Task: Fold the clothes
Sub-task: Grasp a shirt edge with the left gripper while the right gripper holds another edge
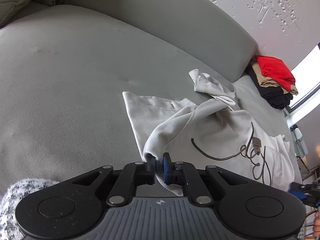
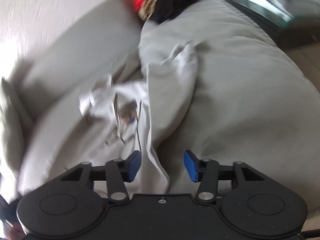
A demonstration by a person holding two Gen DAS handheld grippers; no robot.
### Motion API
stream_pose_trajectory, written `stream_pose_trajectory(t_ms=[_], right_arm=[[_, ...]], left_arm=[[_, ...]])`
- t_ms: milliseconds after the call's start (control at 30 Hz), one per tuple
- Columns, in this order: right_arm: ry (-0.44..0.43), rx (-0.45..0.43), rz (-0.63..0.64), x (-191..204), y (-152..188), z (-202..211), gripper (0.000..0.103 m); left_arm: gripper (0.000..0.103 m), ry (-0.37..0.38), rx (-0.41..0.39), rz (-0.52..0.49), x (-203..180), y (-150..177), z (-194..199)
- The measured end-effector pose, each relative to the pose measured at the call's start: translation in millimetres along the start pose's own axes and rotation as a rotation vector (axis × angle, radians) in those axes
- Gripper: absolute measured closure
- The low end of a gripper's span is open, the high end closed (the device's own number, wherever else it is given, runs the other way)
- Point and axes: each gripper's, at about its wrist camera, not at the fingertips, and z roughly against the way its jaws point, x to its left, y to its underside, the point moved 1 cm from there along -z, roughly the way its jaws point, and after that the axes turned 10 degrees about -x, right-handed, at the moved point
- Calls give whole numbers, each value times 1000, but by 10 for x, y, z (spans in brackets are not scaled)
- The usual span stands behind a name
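Fold barely begun: pale grey hoodie point(image 1: 210, 124) rumpled on near right of sofa point(image 1: 70, 80), left gripper point(image 1: 159, 167) clenched on its edge, right gripper point(image 2: 162, 165) released, folded pile point(image 1: 274, 80) far right.

A garment point(image 1: 210, 124) is lying spread across the right half of a sofa seat point(image 1: 70, 90), its drawstring point(image 1: 216, 156) trailing over its upper face. The left gripper point(image 1: 159, 168) is sitting at the garment's near edge with a fold of the fabric between its pads. Behind the seat a backrest point(image 1: 170, 30) is running along a wall point(image 1: 250, 4). A stack of clothes point(image 1: 274, 78) is resting at the far right end, beyond the backrest's end. In the right wrist view, the right gripper point(image 2: 162, 166) is hanging over the garment's edge, its pads standing apart on either side of it.
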Motion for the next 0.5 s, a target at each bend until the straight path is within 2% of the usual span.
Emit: stream_pose_trajectory(t_ms=[67, 200, 267, 367, 433, 500], right_arm=[[13, 24, 46, 86, 24, -141, 61], [26, 34, 125, 227, 64, -370, 63], [42, 20, 141, 248, 85, -364, 99], [76, -47, 63, 97, 64, -192, 101], [102, -88, -50, -133, 26, -55, 101], [85, -96, -169, -357, -5, 14, 101]], left_arm=[[80, 17, 6, 1, -6, 2, -2], [74, 18, 18, -17, -37, 12, -23], [74, 18, 26, -27, -50, 19, -39], [72, 31, 43, -32, -72, 29, -61], [69, 50, 59, -16, -85, 41, -98], [69, 68, 76, 7, -95, 59, -150]])
